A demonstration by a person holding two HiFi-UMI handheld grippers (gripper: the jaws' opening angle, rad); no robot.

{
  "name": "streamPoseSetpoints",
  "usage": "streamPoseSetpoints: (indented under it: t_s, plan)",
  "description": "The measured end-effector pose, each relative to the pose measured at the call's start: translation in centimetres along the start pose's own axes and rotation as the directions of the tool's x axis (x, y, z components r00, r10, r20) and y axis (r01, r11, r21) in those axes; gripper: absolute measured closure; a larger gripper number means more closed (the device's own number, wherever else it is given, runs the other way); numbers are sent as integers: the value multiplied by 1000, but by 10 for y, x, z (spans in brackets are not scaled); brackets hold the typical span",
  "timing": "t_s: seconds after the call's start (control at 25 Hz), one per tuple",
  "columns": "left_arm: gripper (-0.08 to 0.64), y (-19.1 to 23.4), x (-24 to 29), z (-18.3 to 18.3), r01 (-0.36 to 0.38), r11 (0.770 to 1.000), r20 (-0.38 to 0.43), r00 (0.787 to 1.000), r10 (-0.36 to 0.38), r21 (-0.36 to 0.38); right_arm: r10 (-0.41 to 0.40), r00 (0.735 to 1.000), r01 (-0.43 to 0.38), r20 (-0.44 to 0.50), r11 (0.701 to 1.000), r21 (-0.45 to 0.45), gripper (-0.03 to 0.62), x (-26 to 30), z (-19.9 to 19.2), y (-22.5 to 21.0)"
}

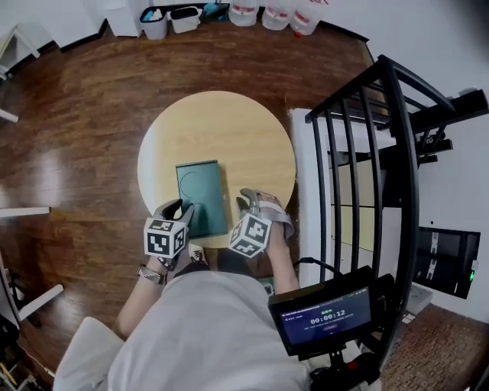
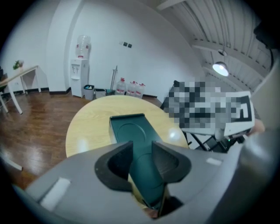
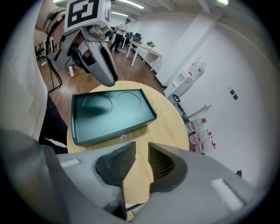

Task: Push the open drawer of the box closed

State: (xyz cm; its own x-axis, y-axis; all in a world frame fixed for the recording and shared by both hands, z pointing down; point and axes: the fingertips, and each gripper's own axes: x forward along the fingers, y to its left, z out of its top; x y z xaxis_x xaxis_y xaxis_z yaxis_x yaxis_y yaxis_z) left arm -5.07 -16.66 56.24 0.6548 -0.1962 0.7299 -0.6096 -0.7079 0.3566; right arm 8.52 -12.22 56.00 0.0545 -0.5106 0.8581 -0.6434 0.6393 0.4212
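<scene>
A dark green flat box [image 1: 202,197] lies on the round wooden table [image 1: 229,130], near its front edge. Two shallow round hollows mark its lid [image 3: 109,111]. A small metal knob [image 3: 122,137] sits on the long side facing my right gripper, and that side looks about flush. My left gripper [image 1: 182,208] hovers over the box's near left corner. Its jaws stand apart, and the green lid [image 2: 131,129] shows through the gap. My right gripper [image 1: 248,198] is beside the box's right side, open, with only bare tabletop between its fingers [image 3: 162,164].
A black metal railing [image 1: 367,153] rises just right of the table, and a small screen [image 1: 328,317] sits below it. Water bottles [image 1: 275,14] and bins [image 1: 168,19] line the far wall. A water dispenser [image 2: 81,65] stands in the corner. The floor is dark wood.
</scene>
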Motion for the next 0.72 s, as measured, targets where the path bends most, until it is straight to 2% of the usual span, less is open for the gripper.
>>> streamPoseSetpoints:
  t_s: [0.2, 0.32, 0.44, 0.6, 0.72]
  plan:
    - [451, -9, -19, 21, -10, 990, 62, 998, 1, 139, -98, 990, 82, 98, 984, 157, 525, -37, 17, -14]
    - [479, -21, -28, 26, -15, 982, 126, 992, -9, 188, -175, 972, 124, 157, 948, 293, 574, -61, 18, -19]
    - [510, -31, -43, 39, -10, 977, 206, 978, -35, 212, -257, 950, 172, 178, 905, 389, 589, -85, 20, -26]
    - [542, -52, -63, 54, -9, 973, 296, 953, -62, 232, -334, 911, 162, 243, 830, 533, 589, -122, 19, -34]
    - [552, -62, -77, 65, -20, 971, 359, 931, -68, 237, -400, 853, 84, 336, 740, 667, 589, -147, 18, -45]
